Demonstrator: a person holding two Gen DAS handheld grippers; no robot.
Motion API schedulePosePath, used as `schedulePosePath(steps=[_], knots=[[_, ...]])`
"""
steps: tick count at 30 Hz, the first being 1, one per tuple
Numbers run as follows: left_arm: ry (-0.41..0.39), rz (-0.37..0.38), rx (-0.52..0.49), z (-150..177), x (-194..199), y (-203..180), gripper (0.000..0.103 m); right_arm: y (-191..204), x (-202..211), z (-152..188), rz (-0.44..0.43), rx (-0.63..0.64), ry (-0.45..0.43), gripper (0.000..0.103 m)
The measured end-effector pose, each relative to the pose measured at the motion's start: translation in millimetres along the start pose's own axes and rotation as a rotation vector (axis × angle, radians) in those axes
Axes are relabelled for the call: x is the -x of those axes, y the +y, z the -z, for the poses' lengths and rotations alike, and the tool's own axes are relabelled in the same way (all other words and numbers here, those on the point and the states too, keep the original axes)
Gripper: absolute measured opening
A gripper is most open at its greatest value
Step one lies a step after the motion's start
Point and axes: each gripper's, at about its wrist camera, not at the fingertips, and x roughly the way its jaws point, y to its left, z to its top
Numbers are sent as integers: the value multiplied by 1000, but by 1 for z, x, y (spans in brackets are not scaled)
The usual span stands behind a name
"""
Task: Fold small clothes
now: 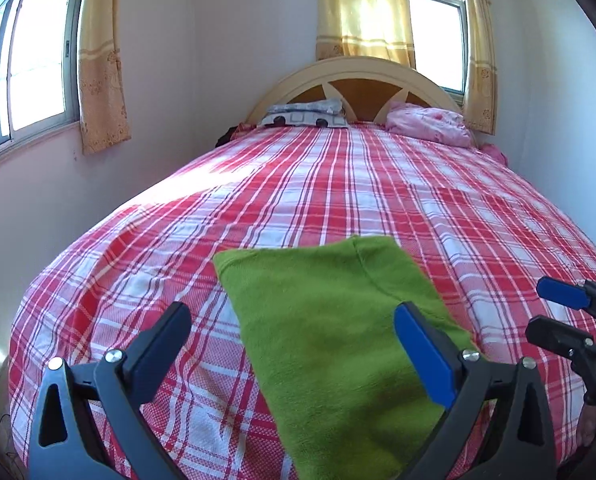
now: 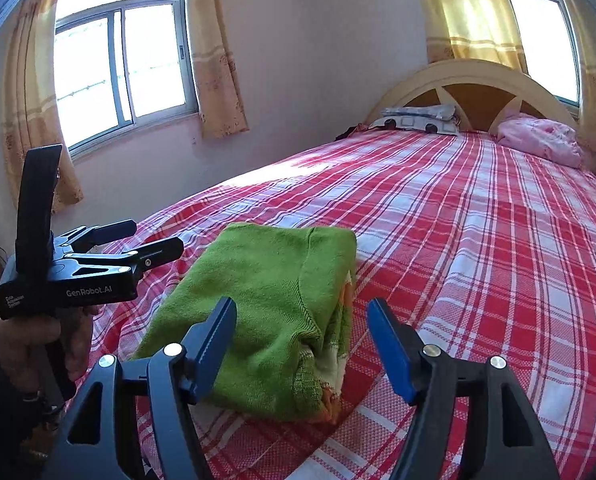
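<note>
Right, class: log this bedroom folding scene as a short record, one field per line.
Surface: bed with red plaid cover
Garment: green knit top, folded, lying flat on the cover
Left tongs: open, above the garment, holding nothing
Right tongs: open, holding nothing
At headboard: patterned pillow, pink bundle

Bright daylight through windows [image 2: 124, 68] and glowing curtains [image 1: 364, 8]; sun patch glaring on bed [image 1: 226, 172]. Strong fisheye bending, dark corner vignettes, slightly soft up close.
</note>
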Motion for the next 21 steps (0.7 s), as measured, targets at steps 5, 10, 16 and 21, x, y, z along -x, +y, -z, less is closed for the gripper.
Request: schedulePosePath(steps=[5,10,16,21], knots=[[-25,15,-6,-4,10,-4,103,3,10,-3,8,-2,-35,69],[-34,22,2,-6,14,-4,103,4,15,-4,12,0,-54,69],[-34,22,9,-5,15,-4,103,5,15,-3,13,1,-58,69],[-32,24,8,-5,14,-4,103,6,17,-2,20,4,-64,69]])
